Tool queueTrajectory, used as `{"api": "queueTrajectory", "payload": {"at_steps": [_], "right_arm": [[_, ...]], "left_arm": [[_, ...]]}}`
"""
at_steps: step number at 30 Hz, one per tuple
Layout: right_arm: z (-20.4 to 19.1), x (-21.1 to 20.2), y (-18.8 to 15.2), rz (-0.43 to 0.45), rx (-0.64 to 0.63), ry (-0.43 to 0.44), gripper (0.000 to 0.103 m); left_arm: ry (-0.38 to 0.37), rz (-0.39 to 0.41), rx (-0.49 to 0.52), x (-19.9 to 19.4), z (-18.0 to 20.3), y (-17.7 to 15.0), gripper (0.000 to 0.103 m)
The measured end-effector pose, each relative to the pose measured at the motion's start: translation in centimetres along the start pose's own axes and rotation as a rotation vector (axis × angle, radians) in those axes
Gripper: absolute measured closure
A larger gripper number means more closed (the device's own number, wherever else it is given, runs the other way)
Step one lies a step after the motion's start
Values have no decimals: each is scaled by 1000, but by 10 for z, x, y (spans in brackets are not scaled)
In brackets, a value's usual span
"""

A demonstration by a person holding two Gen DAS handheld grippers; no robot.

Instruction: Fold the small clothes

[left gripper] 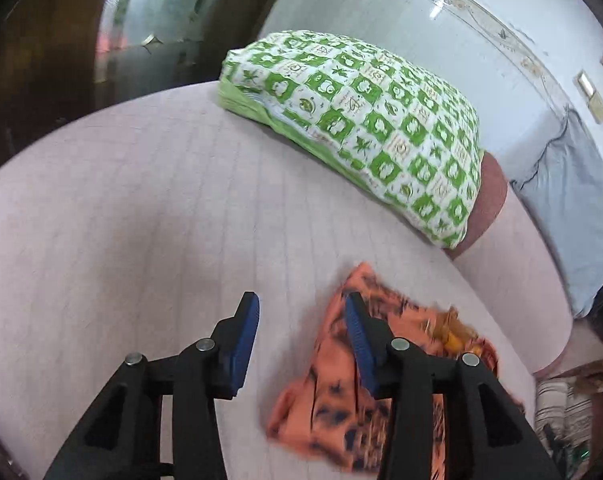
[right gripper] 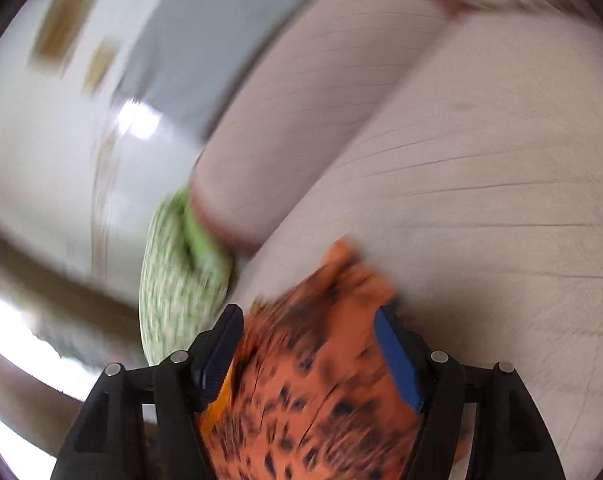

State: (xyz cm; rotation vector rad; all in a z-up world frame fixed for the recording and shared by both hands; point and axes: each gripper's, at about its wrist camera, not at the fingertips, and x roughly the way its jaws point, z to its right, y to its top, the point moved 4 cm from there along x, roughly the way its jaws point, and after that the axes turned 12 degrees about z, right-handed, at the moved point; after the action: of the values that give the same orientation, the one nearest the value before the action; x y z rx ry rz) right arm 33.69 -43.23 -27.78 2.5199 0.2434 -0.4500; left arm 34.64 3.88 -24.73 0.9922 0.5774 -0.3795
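Both angled downward: left gripper parted, fingers bare; right gripper spread wider.

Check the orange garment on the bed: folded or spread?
Not neatly folded: the orange garment lies crumpled and bunched on the bed, with uneven edges. Blur hides finer detail.

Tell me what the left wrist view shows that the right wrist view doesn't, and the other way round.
Left wrist only: the left gripper, open over bare sheet with nothing between its pads, the garment off to one side, and the pillow's green-and-white check sharp enough to read.

Right wrist only: the right gripper, open, with the garment lying between its fingers; the pads do not look pressed on it. The picture is heavily blurred.

Both: the orange dark-spotted garment, the pale sheet, the pillow, a grey-blue cloth by the wall.
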Motion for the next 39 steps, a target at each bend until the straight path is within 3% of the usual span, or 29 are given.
{"api": "queueTrajectory", "payload": {"at_steps": [3,6,9,12,14,16,19,21,23,25,29,33,35,39], "right_arm": [[-66,25,-57,-170,-221,31,33],[-123,52,-132,-343,-439,73,34],[-161,87,-203,-495,-590,92,35],[-181,134,-241,-559,-667,57,35],[-198,169,-249,-537,-723,20,35],[-221,204,-239,-479,-700,4,35],[-247,236,-196,-328,-514,22,35],[-254,233,-162,-183,-403,33,34],[-251,219,-145,-141,-333,56,34],[-242,205,-136,-112,-356,34,34],[-182,163,-107,-136,-387,-68,35],[-103,127,-81,-193,-357,-174,50],[-69,113,-67,-235,-300,-191,51],[-33,117,-45,-269,-274,-257,50]], "left_arm": [[100,-25,60,-11,2,-34,58],[122,-74,126,-3,1,-60,58],[127,-177,137,21,-7,-74,58],[115,-217,142,31,-13,-72,57],[86,-239,136,34,-16,-66,57],[81,-240,141,39,-20,-59,53],[99,-248,142,47,-23,-55,50],[116,-243,156,48,-23,-53,51],[133,-243,154,50,-22,-52,51],[123,-246,127,50,-22,-49,51],[120,-197,152,39,-14,-43,51],[84,-164,185,32,0,-44,51],[66,-148,214,32,12,-46,51],[41,-121,331,33,41,-55,51]]}}
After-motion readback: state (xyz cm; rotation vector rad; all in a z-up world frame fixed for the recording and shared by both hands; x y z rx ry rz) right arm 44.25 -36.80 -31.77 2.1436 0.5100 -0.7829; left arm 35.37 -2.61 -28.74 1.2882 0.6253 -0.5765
